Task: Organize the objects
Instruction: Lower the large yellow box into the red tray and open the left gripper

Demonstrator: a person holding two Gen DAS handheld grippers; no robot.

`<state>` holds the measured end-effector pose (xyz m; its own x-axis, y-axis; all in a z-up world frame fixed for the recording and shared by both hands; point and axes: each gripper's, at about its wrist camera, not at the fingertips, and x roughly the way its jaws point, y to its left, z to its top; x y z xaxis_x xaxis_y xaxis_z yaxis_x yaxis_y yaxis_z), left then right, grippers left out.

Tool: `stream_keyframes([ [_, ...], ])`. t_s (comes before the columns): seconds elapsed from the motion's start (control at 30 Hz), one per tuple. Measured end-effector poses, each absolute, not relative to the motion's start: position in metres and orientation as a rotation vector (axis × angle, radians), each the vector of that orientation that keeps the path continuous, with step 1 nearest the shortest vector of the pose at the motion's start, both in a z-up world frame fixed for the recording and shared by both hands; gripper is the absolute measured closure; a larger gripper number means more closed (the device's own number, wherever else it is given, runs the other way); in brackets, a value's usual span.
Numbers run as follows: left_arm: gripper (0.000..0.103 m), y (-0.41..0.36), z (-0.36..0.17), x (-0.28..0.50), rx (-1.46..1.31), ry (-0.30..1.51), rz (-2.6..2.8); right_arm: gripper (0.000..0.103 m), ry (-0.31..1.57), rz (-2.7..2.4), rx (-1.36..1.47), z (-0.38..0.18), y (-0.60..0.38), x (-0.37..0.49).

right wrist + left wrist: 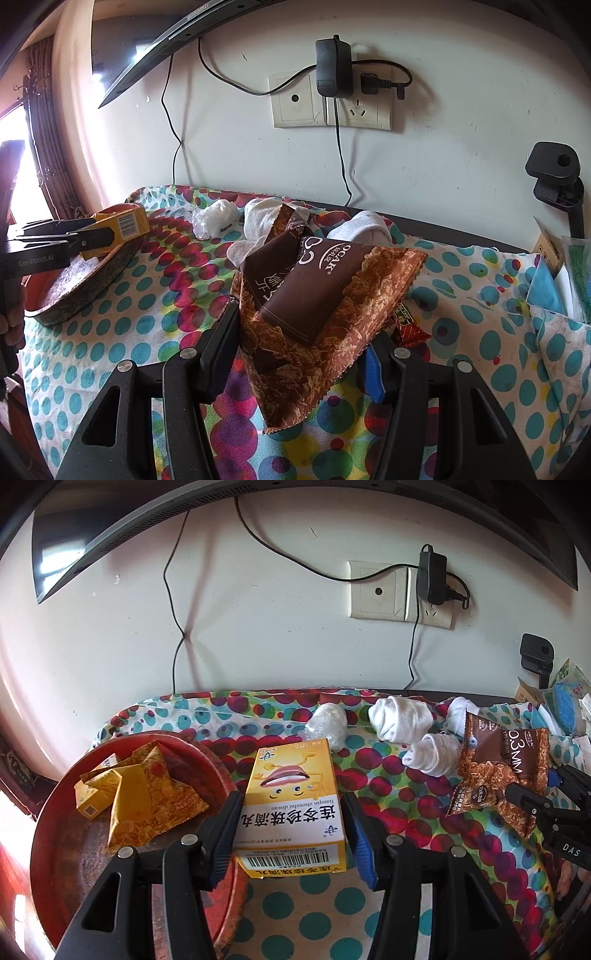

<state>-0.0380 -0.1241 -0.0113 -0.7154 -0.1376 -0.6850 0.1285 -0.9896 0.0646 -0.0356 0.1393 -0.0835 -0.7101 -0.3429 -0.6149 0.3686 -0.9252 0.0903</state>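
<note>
Showing a cartoon face, the yellow box (293, 805) bears a barcode.

Packets (147, 797) lie in the tray (48, 830), socks (399, 720) to its right.

Home room: polka-dot cloth (155, 295) over table, wall sockets (400, 594) with plugged adapter (431, 574), monitor (110, 535) above, rolled socks (400, 718), snack packets (498, 771).

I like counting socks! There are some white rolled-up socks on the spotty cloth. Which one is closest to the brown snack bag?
The rolled sock nearest the front: it nearly touches the brown snack bag. The bigger roll lies farther back and left.
</note>
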Motion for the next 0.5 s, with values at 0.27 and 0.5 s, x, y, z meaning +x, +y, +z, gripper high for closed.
stream_keyframes([
  [0.27,0.048,-0.164,-0.004,-0.017,1.085,-0.031,-2.718,0.048,0.053,-2.595,0.923,-0.083,0.139,-0.036],
  [0.5,0.048,-0.205,-0.006,-0.003,1.076,0.001,-2.643,0.048,0.056,-2.599,0.927,-0.084,0.139,-0.036],
])
